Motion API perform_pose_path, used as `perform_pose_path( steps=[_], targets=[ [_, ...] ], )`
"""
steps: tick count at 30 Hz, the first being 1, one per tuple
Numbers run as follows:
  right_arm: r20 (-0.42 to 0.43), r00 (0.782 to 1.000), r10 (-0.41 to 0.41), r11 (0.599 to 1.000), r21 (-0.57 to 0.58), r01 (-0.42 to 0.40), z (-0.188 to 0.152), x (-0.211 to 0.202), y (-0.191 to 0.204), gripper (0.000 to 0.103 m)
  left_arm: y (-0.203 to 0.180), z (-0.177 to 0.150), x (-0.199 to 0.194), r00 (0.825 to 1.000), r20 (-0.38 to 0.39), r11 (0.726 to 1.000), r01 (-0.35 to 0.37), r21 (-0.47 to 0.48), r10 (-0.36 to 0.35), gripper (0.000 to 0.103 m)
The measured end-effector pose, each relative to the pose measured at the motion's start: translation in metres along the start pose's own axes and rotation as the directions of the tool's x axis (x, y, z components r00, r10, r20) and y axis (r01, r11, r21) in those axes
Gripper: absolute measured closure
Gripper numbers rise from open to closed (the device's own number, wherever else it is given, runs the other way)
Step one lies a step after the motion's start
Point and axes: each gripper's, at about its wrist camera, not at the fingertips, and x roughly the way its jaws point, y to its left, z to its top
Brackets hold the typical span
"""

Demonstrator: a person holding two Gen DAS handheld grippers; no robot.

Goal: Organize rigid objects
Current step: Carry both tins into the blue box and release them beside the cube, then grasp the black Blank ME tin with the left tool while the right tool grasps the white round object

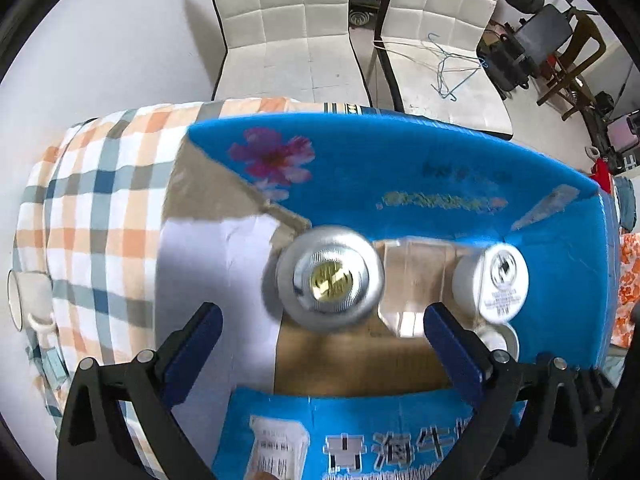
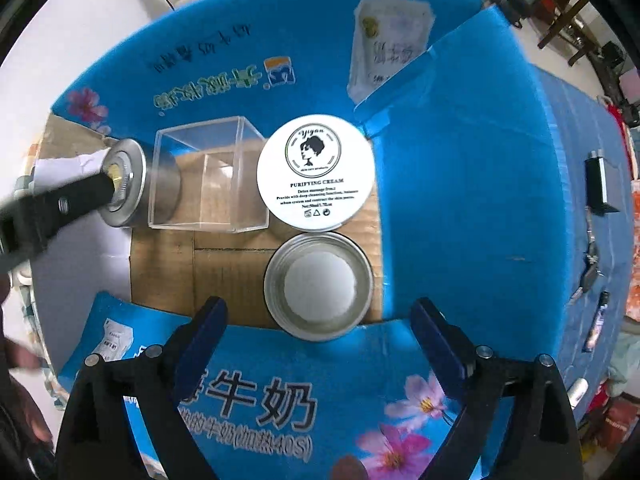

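Both grippers hover wide apart and empty over an open blue carton [image 2: 460, 184].

In the right wrist view, the right gripper [image 2: 320, 320] is at the bottom of the frame, just below an open metal tin [image 2: 318, 284]. Above the tin, near the centre, stands a white cream jar [image 2: 316, 172]; a clear plastic box [image 2: 208, 176] is left of it, and a silver cylinder [image 2: 128, 184] at the left edge. In the left wrist view, the left gripper [image 1: 322, 324] frames this cylinder from below.
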Motion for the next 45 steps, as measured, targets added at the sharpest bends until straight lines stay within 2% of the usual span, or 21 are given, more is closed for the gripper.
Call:
perform_pose_path(
  steps=[5,8,9,13,23,29,37,39,41,45],
  targets=[
    [0.077,0.997,-0.023,0.999,-0.04,0.026,-0.017,-0.028,0.001,0.008,0.002,-0.026,-0.031,0.993,0.112,0.999,-0.044,-0.018,0.046,0.0],
    [0.126,0.992,-0.025,0.998,-0.051,0.031,-0.03,-0.048,-0.001,0.008,0.002,-0.043,-0.055,0.983,0.176,0.999,-0.041,-0.025,0.045,0.0],
    [0.139,0.99,-0.022,0.998,-0.053,0.029,-0.045,-0.053,0.004,0.008,0.001,-0.049,-0.065,0.98,0.193,0.999,-0.04,-0.02,0.043,0.0],
    [0.191,0.982,-0.001,0.998,-0.067,0.014,-0.066,-0.086,0.001,0.008,-0.005,-0.069,-0.09,0.975,0.22,1.0,-0.025,-0.008,0.026,0.0],
    [0.293,0.956,0.033,0.996,-0.092,-0.006,-0.129,-0.166,-0.016,0.008,-0.015,-0.115,-0.148,0.953,0.296,0.998,-0.059,-0.038,0.068,0.0],
    [0.344,0.937,0.059,0.995,-0.094,-0.028,-0.154,-0.204,-0.024,0.008,-0.023,-0.139,-0.178,0.946,0.318,0.997,-0.057,-0.043,0.068,0.0],
    [0.39,0.913,0.117,0.991,-0.108,-0.081,-0.177,-0.239,-0.033,0.008,-0.032,-0.161,-0.215,0.924,0.379,0.999,-0.033,-0.037,0.045,0.0],
    [0.387,0.914,0.12,0.992,-0.088,-0.093,-0.183,-0.238,-0.044,0.008,-0.041,-0.166,-0.219,0.918,0.396,1.0,-0.024,-0.015,0.027,0.0],
    [0.378,0.92,0.107,0.994,-0.046,-0.097,-0.189,-0.233,-0.065,0.008,-0.053,-0.169,-0.217,0.918,0.396,1.0,-0.017,0.011,0.012,0.0],
    [0.342,0.939,0.032,0.995,0.079,-0.063,-0.202,-0.215,-0.127,0.008,-0.1,-0.171,-0.195,0.937,0.34,0.994,0.049,0.094,-0.079,0.0]
  ],
)
